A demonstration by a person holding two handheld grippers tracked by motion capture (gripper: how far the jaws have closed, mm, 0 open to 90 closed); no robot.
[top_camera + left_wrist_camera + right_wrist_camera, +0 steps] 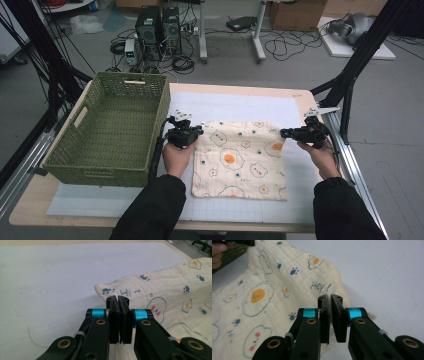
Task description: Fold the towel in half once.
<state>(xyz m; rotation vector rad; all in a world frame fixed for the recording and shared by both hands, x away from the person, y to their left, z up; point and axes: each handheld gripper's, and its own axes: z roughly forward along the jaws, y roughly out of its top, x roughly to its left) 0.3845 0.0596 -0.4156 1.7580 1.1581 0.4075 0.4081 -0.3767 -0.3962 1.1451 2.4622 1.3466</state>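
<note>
**Beside the basket, both grippers pinch the cloth**

From above, the cloth (242,159) lies right of the basket (112,125). Left gripper (199,131) clamps its far corner nearest the basket; right gripper (284,133) clamps the far corner opposite. Each gripper view shows jaws pressed together on fabric.

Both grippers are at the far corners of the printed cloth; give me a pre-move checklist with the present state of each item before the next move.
1. Left gripper shut on the near-left far corner of the cream muslin cloth with egg and paw prints: ok.
2. Right gripper shut on the other far corner: ok.
3. Far edge lifted off the white mat: ok, it looks slightly raised.
4. Near edge lying flat: ok.
5. Green woven basket apart from the cloth: ok.
6. How deep the cloth sits between the pads: cannot tell.
</note>
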